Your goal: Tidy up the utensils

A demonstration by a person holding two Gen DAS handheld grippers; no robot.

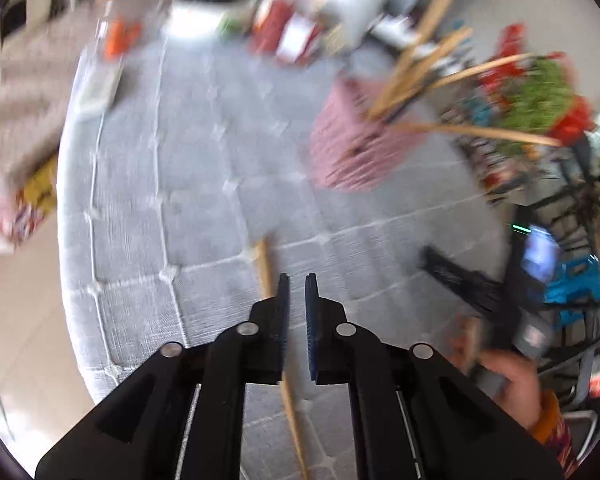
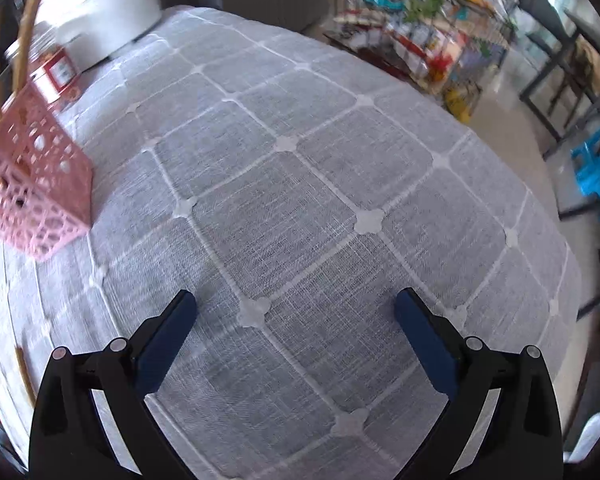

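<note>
Left wrist view (blurred). The left gripper (image 1: pixel 297 280) pointed steeply down at the worktop (image 1: pixel 188 184), which was covered in a grey checked cloth. Its fingers (image 1: pixel 283 308) were nearly together, with a narrow gap between the pads. A long wooden utensil (image 1: pixel 265 264) ran under the left finger and reappeared below it; whether it was pinched or merely lay on the cloth behind the finger could not be told. Up and to the right stood a pink perforated basket (image 1: pixel 340 148), already holding several wooden utensils (image 1: pixel 420 60) that leaned out of its top. A hand (image 1: pixel 512 384) showed at the lower right.

Right wrist view. The right gripper (image 2: pixel 296 304) hung over bare cloth, its fingers (image 2: pixel 172 328) spread wide with nothing between them. The basket sat at the far left.

Handling, as a judgement. The utensil looked light, stiff and slender, and smooth enough to swivel if held at one end. A hold near mid-length, across the narrow handle, would probably keep it from tipping while it is stood upright in the basket.
</note>
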